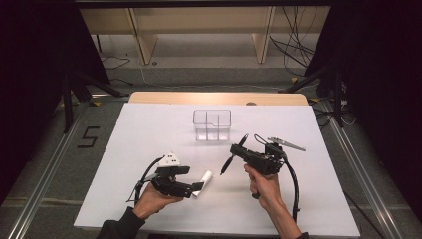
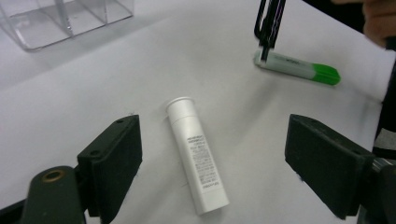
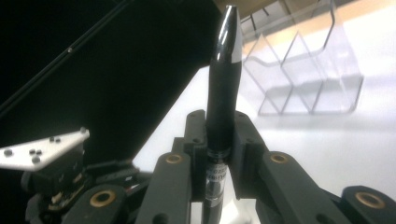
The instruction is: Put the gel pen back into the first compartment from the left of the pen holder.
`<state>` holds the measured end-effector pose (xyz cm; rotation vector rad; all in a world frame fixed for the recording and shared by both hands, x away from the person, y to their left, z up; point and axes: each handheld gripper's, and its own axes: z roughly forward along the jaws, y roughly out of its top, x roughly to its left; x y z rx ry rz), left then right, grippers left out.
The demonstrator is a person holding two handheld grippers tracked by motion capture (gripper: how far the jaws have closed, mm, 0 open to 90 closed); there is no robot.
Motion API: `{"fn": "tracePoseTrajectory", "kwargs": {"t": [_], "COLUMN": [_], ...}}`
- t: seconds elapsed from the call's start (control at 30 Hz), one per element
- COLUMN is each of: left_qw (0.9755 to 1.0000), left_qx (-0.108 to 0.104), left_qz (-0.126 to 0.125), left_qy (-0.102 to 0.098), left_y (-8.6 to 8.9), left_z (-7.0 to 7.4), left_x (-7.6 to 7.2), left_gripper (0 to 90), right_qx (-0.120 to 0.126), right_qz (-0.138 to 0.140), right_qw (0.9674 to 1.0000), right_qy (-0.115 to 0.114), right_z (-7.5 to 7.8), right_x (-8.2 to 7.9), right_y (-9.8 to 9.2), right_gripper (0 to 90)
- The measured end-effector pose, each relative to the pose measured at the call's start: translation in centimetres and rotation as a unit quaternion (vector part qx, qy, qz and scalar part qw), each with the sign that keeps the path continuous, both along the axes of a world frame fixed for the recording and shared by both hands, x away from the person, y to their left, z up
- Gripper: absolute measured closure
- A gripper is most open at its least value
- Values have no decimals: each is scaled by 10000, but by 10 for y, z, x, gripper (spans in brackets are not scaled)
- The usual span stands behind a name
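The black pen (image 3: 224, 93) stood clamped between the jaws of your right gripper (image 1: 238, 149), right of centre in the high view, raised off the white table (image 1: 149, 129). The white tube (image 2: 196, 161) lay flat at the lower centre of the left gripper view, between the spread jaws of your left gripper (image 1: 196, 188), which stood apart with neither pad touching it. A green-capped marker (image 2: 299, 68) lay at that view's upper right. The clear compartment box (image 1: 212, 124) sat at the high view's upper centre.
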<state>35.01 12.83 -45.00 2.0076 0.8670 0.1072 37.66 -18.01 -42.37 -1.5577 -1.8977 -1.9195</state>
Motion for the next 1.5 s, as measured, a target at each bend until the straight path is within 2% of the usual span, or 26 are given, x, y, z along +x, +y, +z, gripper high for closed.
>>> {"fn": "tracePoseTrajectory", "kwargs": {"t": [0.07,0.13,0.33,0.67,0.83,1.27,1.37,1.5], "left_qw": [10000,10000,9999,9984,9977,9981,9977,9973], "left_qx": [3,-14,-86,-433,-483,-336,-370,-332], "left_qz": [36,55,133,320,418,446,501,521], "left_qy": [15,11,-2,-185,-240,-270,-282,-407], "left_y": [2,4,13,30,37,41,43,44], "left_z": [0,0,-3,-5,-3,-8,-8,-8], "left_x": [-1,-2,-2,-6,-8,-10,-10,-10], "left_gripper": [175,175,173,170,166,161,161,161], "right_qx": [20,25,-126,-251,-392,-552,-572,-587], "right_qz": [-43,-53,-169,-333,-365,-470,-495,-506], "right_qw": [9999,9999,9993,9984,9975,9958,9954,9950], "right_qy": [-108,-112,-295,-389,-470,-555,-586,-624], "right_z": [10,12,29,42,49,60,64,70], "right_x": [8,10,29,63,77,107,113,118], "right_y": [1,1,6,26,39,60,63,68], "right_gripper": [795,795,795,794,794,792,792,792]}}
